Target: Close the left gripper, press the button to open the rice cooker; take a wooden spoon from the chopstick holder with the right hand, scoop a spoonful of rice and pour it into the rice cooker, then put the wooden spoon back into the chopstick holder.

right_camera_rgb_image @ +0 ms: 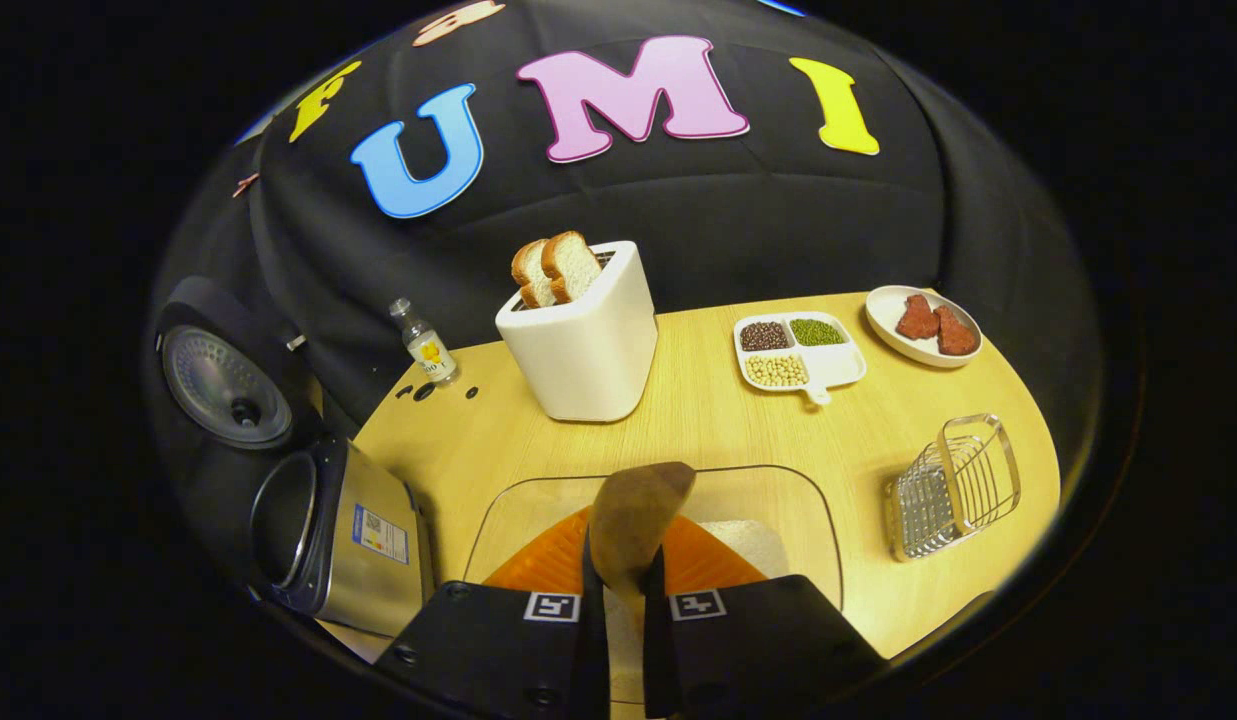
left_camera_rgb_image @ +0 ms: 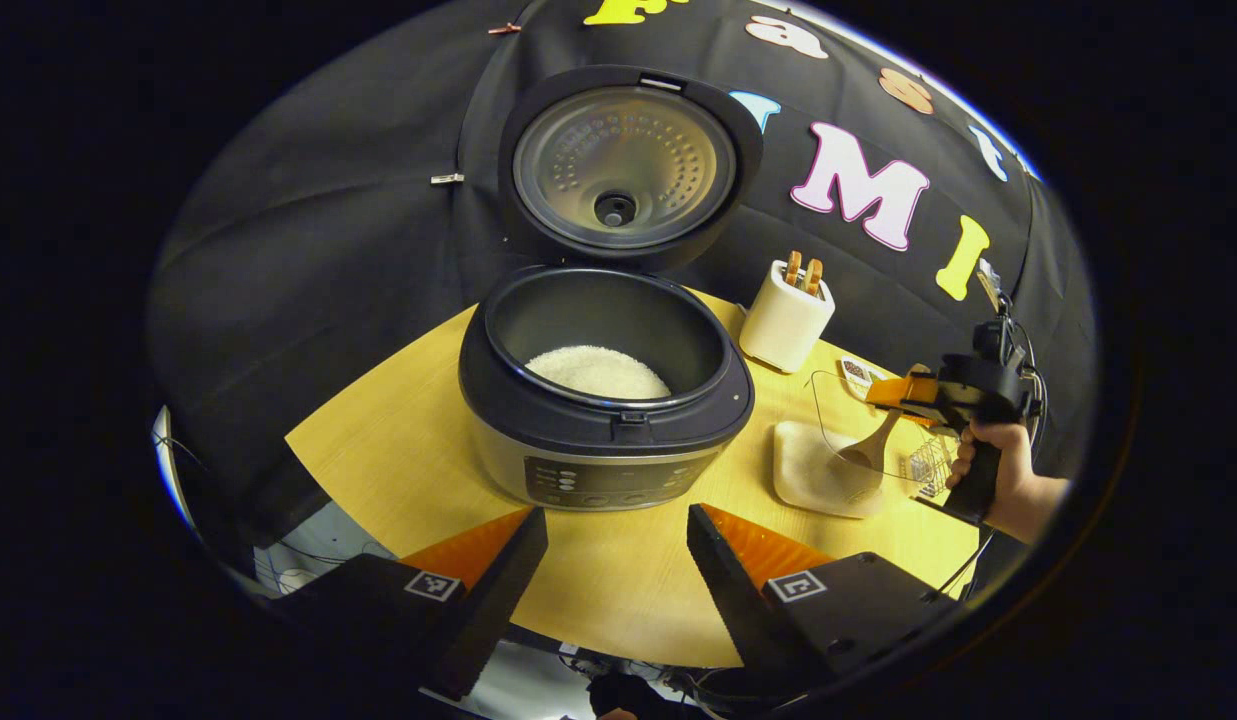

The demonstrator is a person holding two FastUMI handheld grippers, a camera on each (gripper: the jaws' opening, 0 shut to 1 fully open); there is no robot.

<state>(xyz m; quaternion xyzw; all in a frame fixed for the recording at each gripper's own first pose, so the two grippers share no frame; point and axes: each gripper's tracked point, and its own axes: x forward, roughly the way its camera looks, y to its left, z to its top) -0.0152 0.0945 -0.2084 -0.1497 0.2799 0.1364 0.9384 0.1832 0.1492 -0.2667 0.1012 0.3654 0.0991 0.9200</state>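
Rice cooker (left_camera_rgb_image: 603, 400) stood open at the left of the wooden table (left_camera_rgb_image: 398, 450), its lid (left_camera_rgb_image: 623, 165) raised upright against the booth wall and a mound of white rice in the inner pot (left_camera_rgb_image: 598, 370). My left gripper (left_camera_rgb_image: 618, 560) hung just in front of the cooker's control panel, jaws spread with a clear gap between them, nothing held. To the right of the cooker I noted a white toaster (left_camera_rgb_image: 786, 318) with bread slices in its slots, then a clear container of rice (left_camera_rgb_image: 828, 465). Over that container my right gripper (right_camera_rgb_image: 623, 600) was pinched on the handle of the wooden spoon (right_camera_rgb_image: 633, 525), fingers pressed against it from both sides, the bowl pointing down into the container. Farther right in the right gripper view I recorded a divided dish of beans (right_camera_rgb_image: 798, 352), a wire rack (right_camera_rgb_image: 953, 490) and a plate of red pieces (right_camera_rgb_image: 923, 325).
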